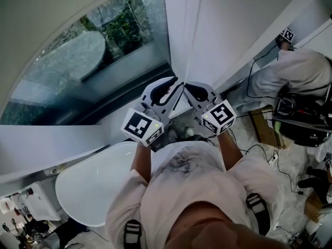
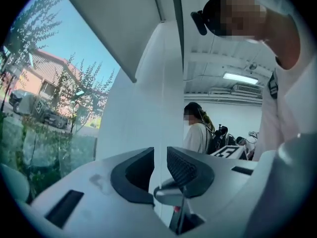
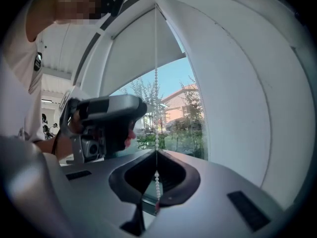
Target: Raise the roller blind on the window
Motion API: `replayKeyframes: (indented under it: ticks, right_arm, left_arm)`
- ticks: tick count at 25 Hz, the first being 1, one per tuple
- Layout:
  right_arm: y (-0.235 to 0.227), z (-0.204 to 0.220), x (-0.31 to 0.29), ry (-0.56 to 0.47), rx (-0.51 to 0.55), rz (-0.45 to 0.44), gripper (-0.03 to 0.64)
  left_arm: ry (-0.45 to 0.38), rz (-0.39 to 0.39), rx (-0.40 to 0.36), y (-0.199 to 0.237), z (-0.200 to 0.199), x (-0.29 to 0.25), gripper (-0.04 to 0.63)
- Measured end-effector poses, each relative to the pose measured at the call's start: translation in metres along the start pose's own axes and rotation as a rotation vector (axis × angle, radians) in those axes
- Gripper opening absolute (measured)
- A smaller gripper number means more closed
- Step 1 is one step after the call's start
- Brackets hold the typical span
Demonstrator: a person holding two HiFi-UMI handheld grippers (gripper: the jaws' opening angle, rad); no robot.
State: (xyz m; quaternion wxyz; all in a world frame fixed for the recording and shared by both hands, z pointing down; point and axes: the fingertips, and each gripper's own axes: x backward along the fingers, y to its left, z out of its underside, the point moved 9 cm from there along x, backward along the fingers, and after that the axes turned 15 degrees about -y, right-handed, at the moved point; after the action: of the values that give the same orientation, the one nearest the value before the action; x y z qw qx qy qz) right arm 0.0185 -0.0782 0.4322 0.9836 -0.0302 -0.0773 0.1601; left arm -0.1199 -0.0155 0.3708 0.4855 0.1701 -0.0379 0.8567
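Where the right claw (image 3: 156,151) closes, its two tips are pressed together on the bead chain (image 3: 156,98). They pinch it near its lower end, and a few beads hang loose below the tips, inside the hollow of the jaws. Above the tips the chain goes straight up to the top corner of the window recess.

The left claw (image 2: 160,155) is just beside the right one, and in the head view their tips almost meet. Its jaws are a little apart, with only a narrow gap. A thin vertical line runs through this gap, but I cannot tell if it is the chain or only an edge of the wall behind.

The roller blind (image 3: 143,53) is grey and covers the upper part of the window (image 3: 173,118). Under its lower edge the glass shows trees, a pinkish house and blue sky. The white wall (image 3: 237,108) of the recess curves beside the glass.

Below the claws in the head view there is a white oval surface (image 1: 93,185); whether it is a desk or a tub is not clear. On the right, another person (image 1: 295,71) in a white top bends over the floor (image 1: 280,160), where black cables lie. The roller at the top of the blind is not visible.
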Motion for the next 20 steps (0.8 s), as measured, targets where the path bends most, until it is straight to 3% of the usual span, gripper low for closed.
replayKeyframes:
  ticks: [6, 12, 20]
  right_arm:
    - [0.005, -0.002, 0.000, 0.000, -0.001, -0.006, 0.061]
    - [0.012, -0.003, 0.000, -0.002, -0.002, -0.015, 0.061]
    - [0.016, -0.001, -0.003, -0.002, -0.006, -0.028, 0.061]
  left_arm:
    - [-0.069, 0.070, -0.084, -0.003, -0.052, -0.036, 0.074]
    - [-0.093, 0.092, -0.140, -0.008, -0.080, -0.054, 0.074]
    - [-0.121, 0.083, -0.092, -0.004, -0.085, -0.052, 0.009]
